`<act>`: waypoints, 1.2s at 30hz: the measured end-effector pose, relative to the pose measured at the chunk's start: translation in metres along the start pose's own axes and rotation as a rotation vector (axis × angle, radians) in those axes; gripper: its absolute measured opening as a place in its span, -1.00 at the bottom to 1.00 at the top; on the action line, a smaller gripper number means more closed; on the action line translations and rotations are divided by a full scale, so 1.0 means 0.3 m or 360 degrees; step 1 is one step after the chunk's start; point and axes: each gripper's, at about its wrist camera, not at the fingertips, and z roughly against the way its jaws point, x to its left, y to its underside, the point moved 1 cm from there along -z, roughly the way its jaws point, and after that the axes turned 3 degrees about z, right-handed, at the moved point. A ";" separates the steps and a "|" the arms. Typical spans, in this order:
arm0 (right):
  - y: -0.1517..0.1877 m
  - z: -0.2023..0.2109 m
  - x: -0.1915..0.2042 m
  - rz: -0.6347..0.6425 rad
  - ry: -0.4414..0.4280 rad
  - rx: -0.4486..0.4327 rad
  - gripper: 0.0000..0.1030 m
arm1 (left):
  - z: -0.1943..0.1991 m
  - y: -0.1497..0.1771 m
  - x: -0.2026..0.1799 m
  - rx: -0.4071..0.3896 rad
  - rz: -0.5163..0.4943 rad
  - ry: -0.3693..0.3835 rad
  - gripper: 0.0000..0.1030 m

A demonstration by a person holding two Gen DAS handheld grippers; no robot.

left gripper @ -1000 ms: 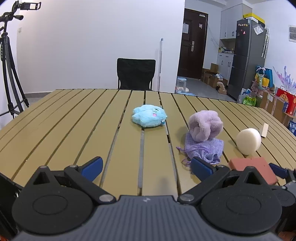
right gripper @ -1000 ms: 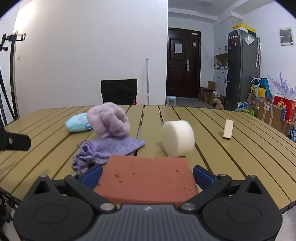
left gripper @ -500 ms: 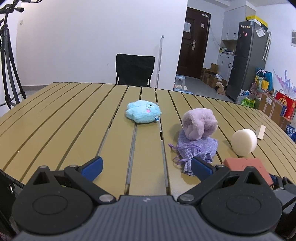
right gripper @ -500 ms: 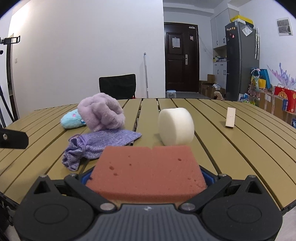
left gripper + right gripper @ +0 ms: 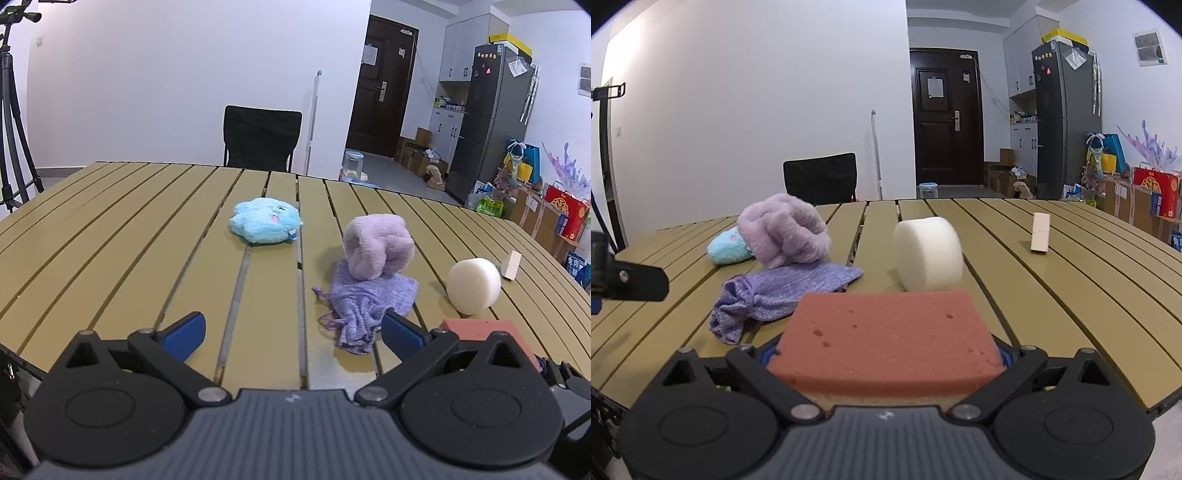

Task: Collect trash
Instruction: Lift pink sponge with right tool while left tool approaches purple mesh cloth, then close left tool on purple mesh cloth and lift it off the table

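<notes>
Right tool [image 5: 886, 360] closing on the sponge [image 5: 886, 339] between its jaws at the near counter [image 5: 1071, 295] edge; pad contact hidden, so grip unconfirmed. Left tool [image 5: 291, 332] open, empty. Risk – soft sponge squashes or slips, or nudges the foam disc [image 5: 929, 253] rolling. No bin visible – drop-off unknown.

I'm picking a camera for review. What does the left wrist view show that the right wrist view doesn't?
Only the left wrist view shows the left gripper, open over bare slats, and the whole blue plush toy. Only the right wrist view shows the right gripper closing around the red-brown rectangular sponge. Both show the fluffy lilac bundle, purple knit pouch, white foam cylinder, small pale wooden block and slatted table.
</notes>
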 end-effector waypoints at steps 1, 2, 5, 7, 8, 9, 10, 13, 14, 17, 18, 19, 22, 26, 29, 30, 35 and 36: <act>-0.001 0.002 -0.006 -0.0005 0.0001 -0.0002 0.91 | -0.003 0.000 -0.006 0.0001 -0.0001 0.0002 1.00; -0.002 0.006 -0.012 -0.0010 0.0001 -0.0006 0.91 | -0.006 0.001 -0.012 0.0001 -0.0002 0.0005 1.00; -0.007 0.022 -0.033 -0.0024 0.0007 -0.0026 0.91 | -0.016 0.002 -0.031 0.0006 -0.0004 0.0018 1.00; -0.012 0.032 -0.050 -0.0038 0.0017 -0.0042 0.91 | -0.023 0.004 -0.047 0.0010 -0.0006 0.0030 1.00; -0.013 0.037 -0.059 -0.0048 0.0023 -0.0049 0.91 | -0.028 0.004 -0.054 0.0013 -0.0007 0.0034 1.00; -0.015 0.042 -0.069 -0.0058 0.0028 -0.0055 0.91 | -0.032 0.006 -0.062 0.0016 -0.0010 0.0037 1.00; -0.015 0.047 -0.080 -0.0068 0.0036 -0.0062 0.91 | -0.038 0.008 -0.070 0.0021 -0.0012 0.0041 1.00; -0.015 0.061 -0.116 -0.0094 0.0068 -0.0078 0.91 | -0.058 0.017 -0.094 0.0042 -0.0024 0.0045 1.00; -0.014 0.066 -0.130 -0.0104 0.0081 -0.0083 0.91 | -0.066 0.020 -0.102 0.0046 -0.0027 0.0045 1.00; -0.013 0.082 -0.171 -0.0130 0.0116 -0.0095 0.91 | -0.085 0.024 -0.120 0.0054 -0.0017 0.0052 1.00; -0.013 0.087 -0.185 -0.0138 0.0128 -0.0101 0.91 | -0.092 0.024 -0.127 0.0054 -0.0012 0.0050 1.00; -0.014 0.092 -0.198 -0.0143 0.0137 -0.0106 0.91 | -0.099 0.026 -0.133 0.0053 -0.0008 0.0052 1.00; -0.008 0.107 -0.233 -0.0154 0.0168 -0.0117 0.91 | -0.121 0.034 -0.155 0.0052 -0.0003 0.0057 1.00; 0.001 0.117 -0.282 -0.0187 0.0192 -0.0116 0.91 | -0.152 0.041 -0.179 0.0048 0.0001 0.0046 1.00; 0.002 0.124 -0.312 -0.0227 0.0194 -0.0111 0.91 | -0.171 0.040 -0.182 0.0063 0.0027 0.0051 1.00; 0.002 0.126 -0.320 -0.0238 0.0192 -0.0108 0.91 | -0.176 0.038 -0.181 0.0063 0.0038 0.0045 1.00; 0.006 0.135 -0.339 -0.0241 0.0180 -0.0111 0.91 | -0.200 0.029 -0.178 0.0062 0.0070 0.0014 0.94; 0.008 0.138 -0.343 -0.0243 0.0178 -0.0111 0.91 | -0.202 0.029 -0.176 0.0061 0.0076 0.0011 0.87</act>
